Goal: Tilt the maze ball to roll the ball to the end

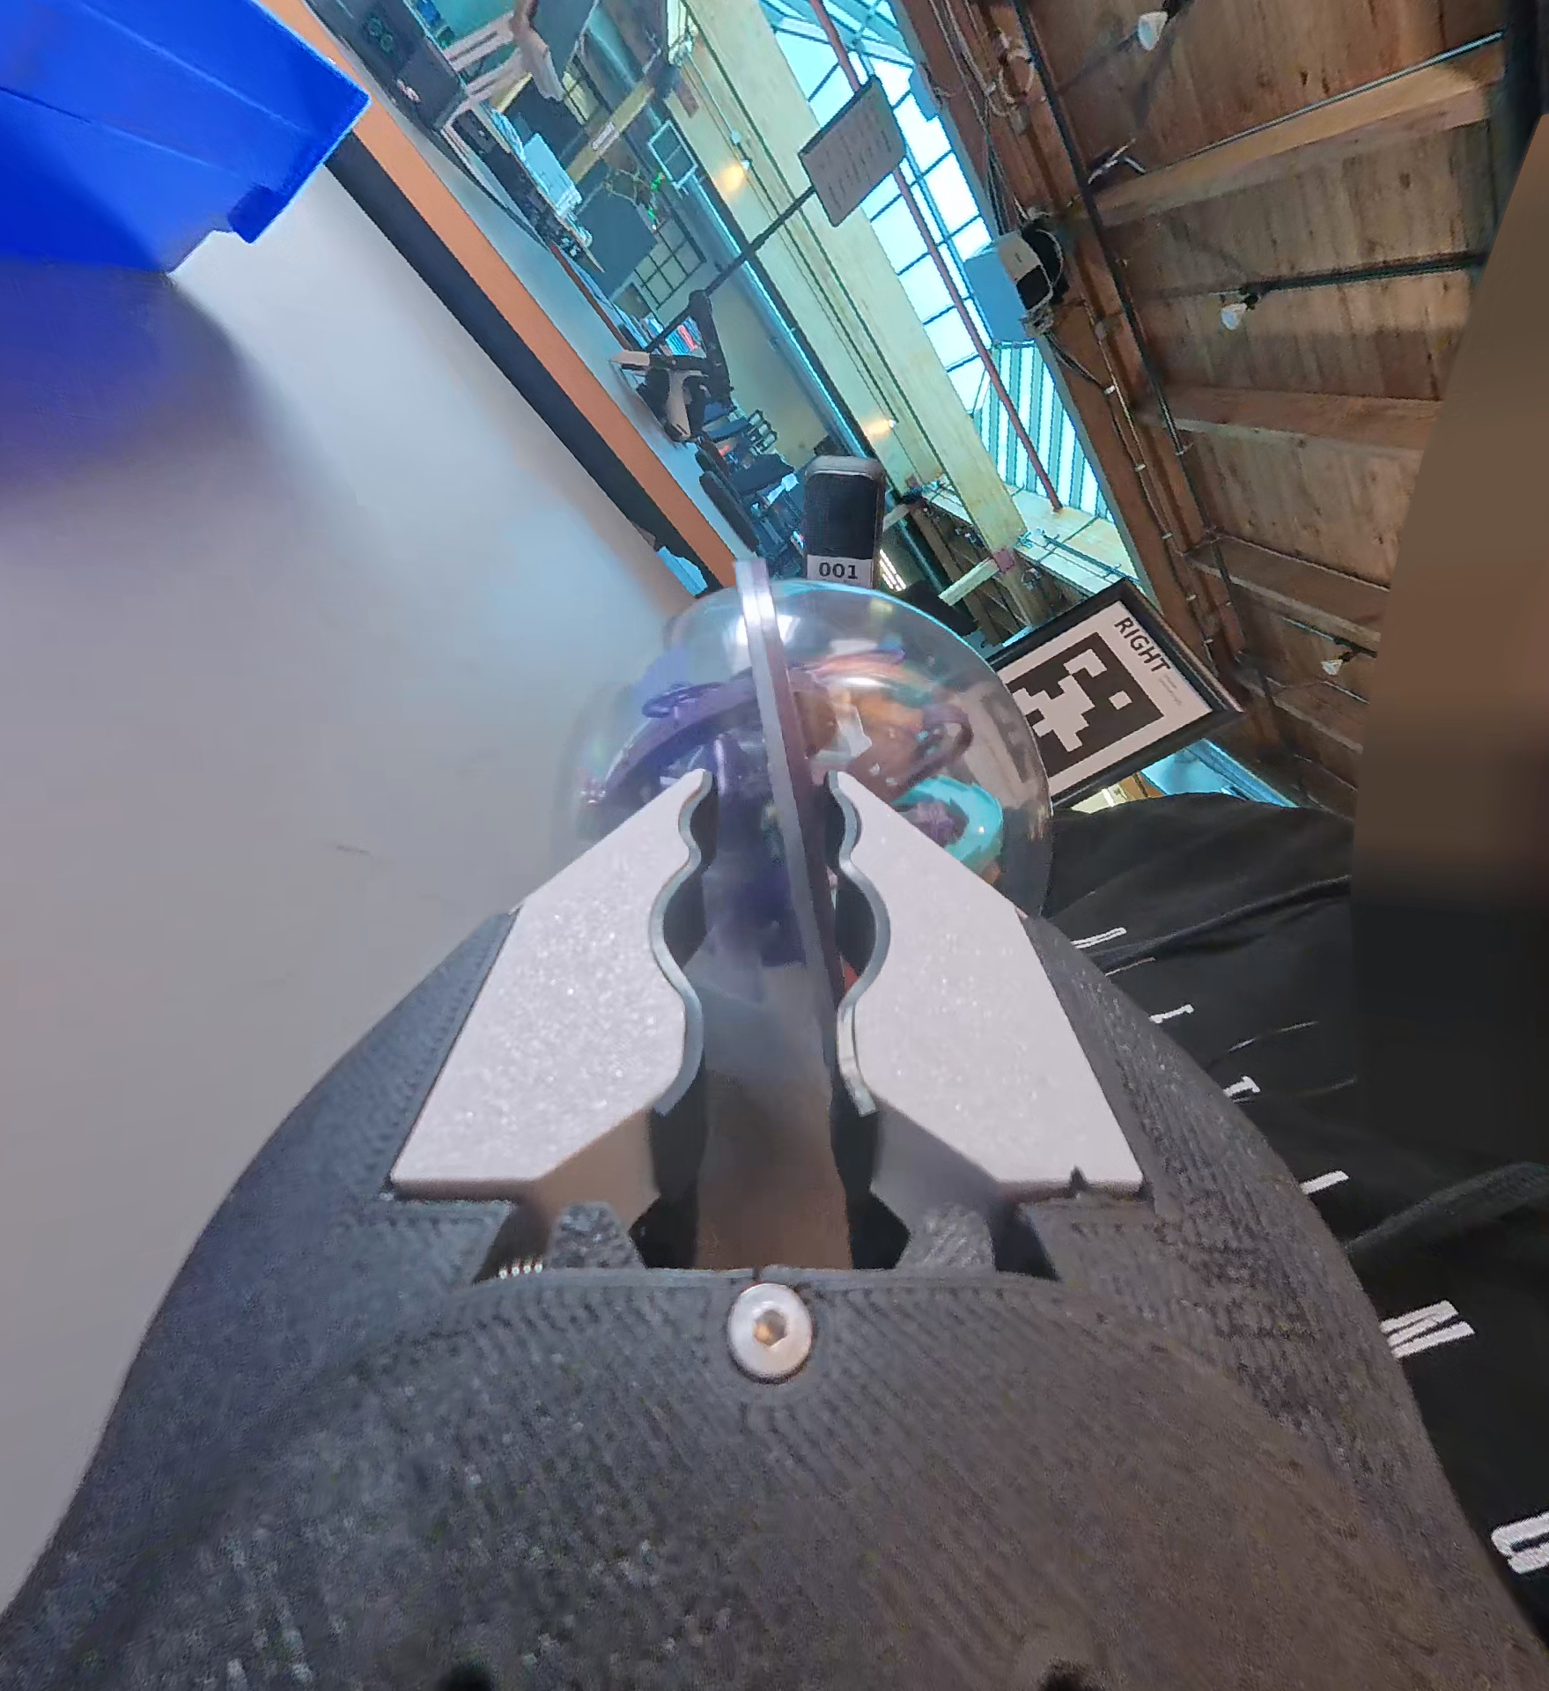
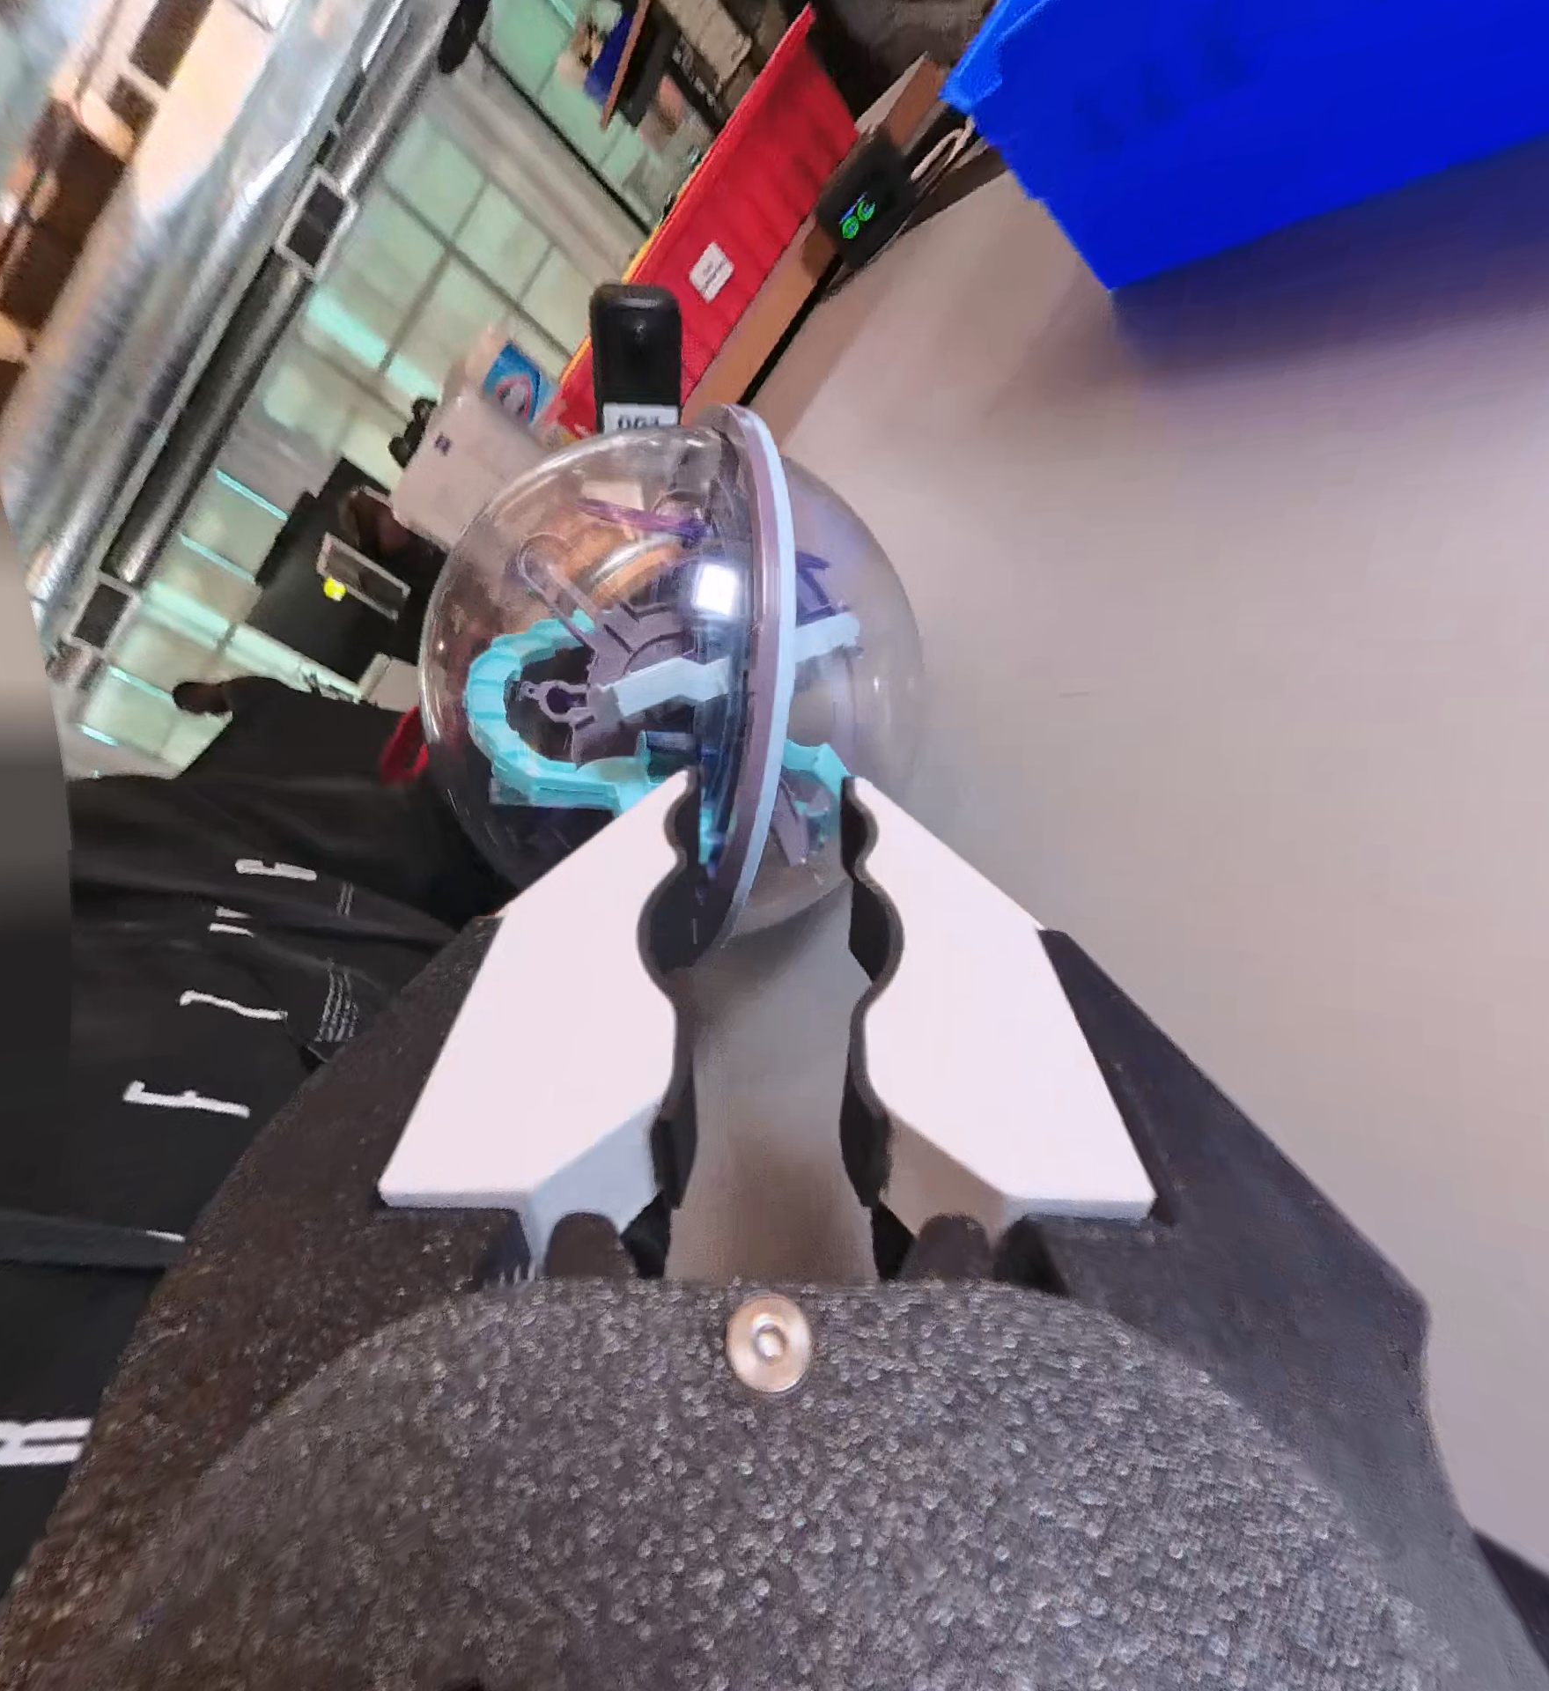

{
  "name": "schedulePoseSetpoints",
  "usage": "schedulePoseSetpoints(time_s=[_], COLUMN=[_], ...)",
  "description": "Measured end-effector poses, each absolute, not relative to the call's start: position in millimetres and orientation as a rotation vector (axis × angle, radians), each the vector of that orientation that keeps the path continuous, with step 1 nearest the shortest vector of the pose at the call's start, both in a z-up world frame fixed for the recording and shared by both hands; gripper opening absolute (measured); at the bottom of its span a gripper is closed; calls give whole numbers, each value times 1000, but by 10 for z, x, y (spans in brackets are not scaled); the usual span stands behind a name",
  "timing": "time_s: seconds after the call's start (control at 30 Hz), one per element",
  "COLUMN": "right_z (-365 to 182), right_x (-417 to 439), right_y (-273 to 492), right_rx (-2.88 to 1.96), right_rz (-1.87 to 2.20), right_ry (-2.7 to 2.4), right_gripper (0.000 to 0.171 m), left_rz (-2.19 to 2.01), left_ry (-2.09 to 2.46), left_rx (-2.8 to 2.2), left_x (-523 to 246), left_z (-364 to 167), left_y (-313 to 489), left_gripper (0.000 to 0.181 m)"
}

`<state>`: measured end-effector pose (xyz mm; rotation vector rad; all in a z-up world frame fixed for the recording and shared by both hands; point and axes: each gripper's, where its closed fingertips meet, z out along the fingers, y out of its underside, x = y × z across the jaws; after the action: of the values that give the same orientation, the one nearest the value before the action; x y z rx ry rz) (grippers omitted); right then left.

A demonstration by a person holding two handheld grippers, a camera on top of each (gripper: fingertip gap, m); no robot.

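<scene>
Maze ball (image 1: pixel 853 723) at 12 o'clock, off the table (image 1: pixel 295 732). Left gripper (image 1: pixel 769 787) and right gripper (image 2: pixel 766 787): jaws narrow, each pinching the ball's rim. Blue bin (image 2: pixel 1301 128) at 2 o'clock.

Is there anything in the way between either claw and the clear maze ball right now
Nothing visible stands between them. The left claw and the right claw each already straddle the flat grey rim ring of the clear plastic maze ball, from opposite sides. The blue plastic bin sits off to the side.
</scene>
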<state>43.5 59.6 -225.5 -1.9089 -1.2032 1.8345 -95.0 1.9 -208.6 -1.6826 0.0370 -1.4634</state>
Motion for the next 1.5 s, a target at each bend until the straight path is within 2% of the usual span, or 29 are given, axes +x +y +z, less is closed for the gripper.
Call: schedulePoseSetpoints(time_s=[0.2, 0.43, 0.77, 1.23, 1.5], right_z=[-2315, -2303, -2276, -2324, -2359], right_x=[533, 436, 461, 408, 361], right_y=[431, 304, 369, 375, 564], right_rx=[-1962, -1923, -1938, -1984, -2039], right_rz=[1892, 1963, 1980, 2044, 2032], right_ry=[-1175, -1166, -1126, -1124, -1172], right_gripper=[33, 11, 30, 27, 40], left_rz=[-1488, -1479, -1492, -1499, -1497], left_ry=[17, -10, -25, -65, -49], left_rx=[-1676, -1665, -1659, -1641, -1623], left_x=[-950, -1009, -1050, -1114, -1140], left_z=[-2115, -2120, -2163, -2191, -2146], left_y=[-22, -12, 11, 59, 58], left_gripper=[21, 17, 15, 13, 23])
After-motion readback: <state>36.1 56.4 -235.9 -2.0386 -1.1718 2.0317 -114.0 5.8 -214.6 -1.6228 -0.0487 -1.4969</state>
